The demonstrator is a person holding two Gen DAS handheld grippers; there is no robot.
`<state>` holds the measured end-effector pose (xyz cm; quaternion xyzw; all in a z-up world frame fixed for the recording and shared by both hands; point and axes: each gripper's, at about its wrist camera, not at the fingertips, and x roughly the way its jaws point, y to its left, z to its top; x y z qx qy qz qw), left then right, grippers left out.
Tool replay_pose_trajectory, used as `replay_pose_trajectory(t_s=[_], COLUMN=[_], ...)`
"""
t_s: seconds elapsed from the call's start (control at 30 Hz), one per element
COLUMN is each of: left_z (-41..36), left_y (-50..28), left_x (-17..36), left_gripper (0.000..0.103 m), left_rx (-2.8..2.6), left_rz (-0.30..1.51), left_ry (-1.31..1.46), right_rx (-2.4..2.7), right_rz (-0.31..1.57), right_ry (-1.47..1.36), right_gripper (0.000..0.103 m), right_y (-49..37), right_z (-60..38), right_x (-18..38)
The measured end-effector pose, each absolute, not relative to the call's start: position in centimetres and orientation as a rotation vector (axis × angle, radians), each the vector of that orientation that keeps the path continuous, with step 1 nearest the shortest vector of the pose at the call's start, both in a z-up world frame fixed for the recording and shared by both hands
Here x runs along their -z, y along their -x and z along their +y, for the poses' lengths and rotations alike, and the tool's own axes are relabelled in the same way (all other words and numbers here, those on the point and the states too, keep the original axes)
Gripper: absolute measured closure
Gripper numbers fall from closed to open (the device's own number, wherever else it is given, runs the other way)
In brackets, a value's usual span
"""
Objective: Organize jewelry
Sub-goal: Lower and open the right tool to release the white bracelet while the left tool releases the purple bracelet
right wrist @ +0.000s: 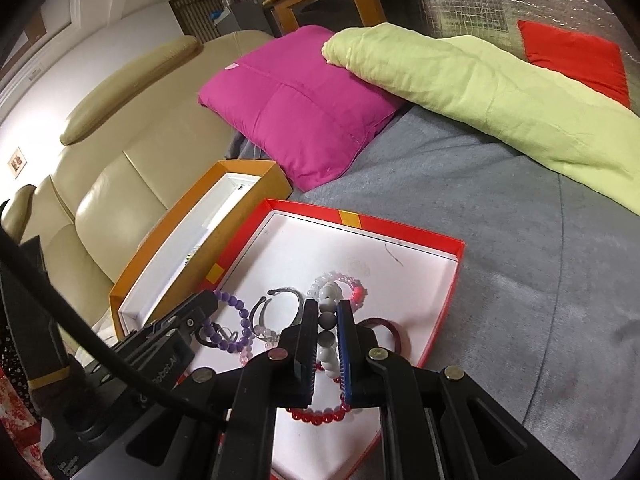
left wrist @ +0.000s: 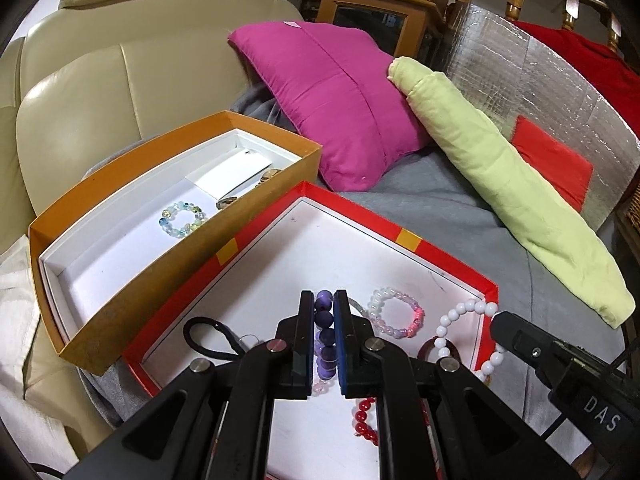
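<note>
Inside red tray (right wrist: 440, 304): assorted bead bracelets (right wrist: 230, 328).

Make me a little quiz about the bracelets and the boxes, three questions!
1. True or false: the orange box holds one pastel bead bracelet.
2. Which bracelet sits between the left gripper fingers? A red, B purple bracelet, C black.
3. What color is the box rim around the jewelry pile?

Key: 1 true; 2 B; 3 red. The right gripper grips the white bracelet.
</note>
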<state>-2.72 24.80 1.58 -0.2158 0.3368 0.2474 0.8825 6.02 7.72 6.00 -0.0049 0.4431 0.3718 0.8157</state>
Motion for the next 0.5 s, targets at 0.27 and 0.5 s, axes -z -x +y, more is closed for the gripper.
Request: replay_pose_trajectory(t_s=[0.27, 0.5], left_z=[25.3, 25.0], left_y=[3.1, 2.7], left_x=[-1.5, -1.2], left_gripper=[0.093, 0.093], left_rx=[-0.523, -0.508], left_rz=[0.683, 0.698], left_ry=[0.473, 0.462], right_rx=[-0.807, -0.816], right_rz=[0.941, 0.957], right_ry=[0.011, 0.006], right_gripper=[0.093, 0.093], right_y=[-6.2, -6.7], right_z=[8.6, 9.2], right_x=[-6.1, -5.2])
